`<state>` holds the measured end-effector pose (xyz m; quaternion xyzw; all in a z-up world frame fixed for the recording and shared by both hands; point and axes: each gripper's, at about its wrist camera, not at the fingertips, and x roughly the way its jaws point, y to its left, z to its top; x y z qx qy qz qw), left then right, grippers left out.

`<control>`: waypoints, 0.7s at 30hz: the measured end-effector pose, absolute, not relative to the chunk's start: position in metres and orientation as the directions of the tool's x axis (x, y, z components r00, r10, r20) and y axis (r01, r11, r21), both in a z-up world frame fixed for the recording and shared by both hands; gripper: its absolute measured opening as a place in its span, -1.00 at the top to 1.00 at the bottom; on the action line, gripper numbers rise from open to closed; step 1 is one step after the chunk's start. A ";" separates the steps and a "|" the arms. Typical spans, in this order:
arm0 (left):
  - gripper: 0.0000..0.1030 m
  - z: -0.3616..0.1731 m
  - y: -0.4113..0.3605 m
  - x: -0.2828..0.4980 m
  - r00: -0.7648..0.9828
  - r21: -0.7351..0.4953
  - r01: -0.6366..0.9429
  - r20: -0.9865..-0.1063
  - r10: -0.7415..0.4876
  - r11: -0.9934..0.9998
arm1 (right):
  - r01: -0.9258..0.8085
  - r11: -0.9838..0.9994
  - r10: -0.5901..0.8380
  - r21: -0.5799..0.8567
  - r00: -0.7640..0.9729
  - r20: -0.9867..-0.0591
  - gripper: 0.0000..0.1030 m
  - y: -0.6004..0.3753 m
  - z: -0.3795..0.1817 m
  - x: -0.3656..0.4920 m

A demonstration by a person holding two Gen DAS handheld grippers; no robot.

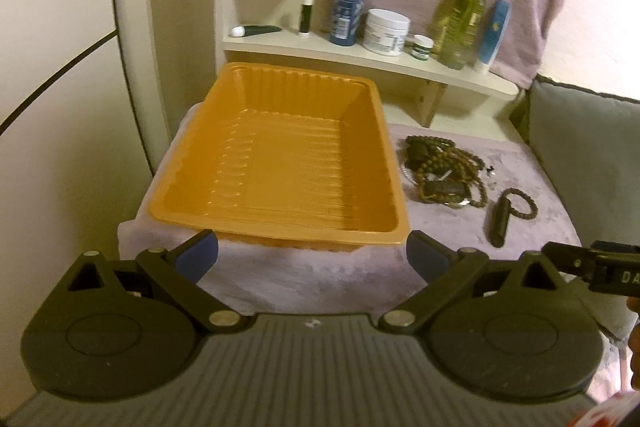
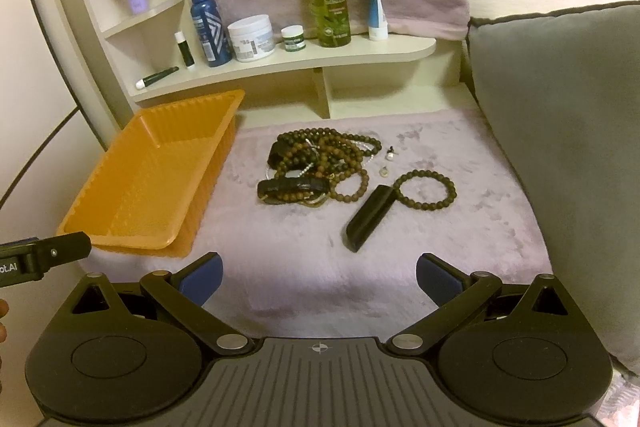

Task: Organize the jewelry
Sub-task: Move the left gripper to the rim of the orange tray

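Left wrist: left gripper spread wide, empty, at the tray rim. Tray holds nothing; beads lie beside it on the cloth.

Right wrist: right gripper wide, empty, short of the pile. Risk: tangled strands drag neighbours, scattering the small charms. Bracelet and black case sit nearer, in the way.
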<state>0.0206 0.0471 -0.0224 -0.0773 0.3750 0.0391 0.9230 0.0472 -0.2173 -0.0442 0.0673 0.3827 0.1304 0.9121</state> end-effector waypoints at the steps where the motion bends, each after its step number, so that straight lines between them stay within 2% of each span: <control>1: -0.95 -0.024 0.051 0.022 0.715 -0.116 -0.141 -0.699 0.020 0.983 | -0.186 0.957 0.290 0.223 0.674 -0.679 -0.99 -0.217 -0.045 0.048; 11: -0.90 -0.042 0.094 0.027 0.738 -0.166 -0.229 -0.672 0.060 0.959 | -0.182 0.956 0.291 0.229 0.681 -0.672 -0.99 -0.217 -0.054 0.065; 21: -0.89 -0.073 0.139 0.027 0.794 -0.333 -0.306 -0.606 0.046 0.892 | -0.169 0.964 0.264 0.204 0.663 -0.700 -0.99 -0.216 -0.066 0.082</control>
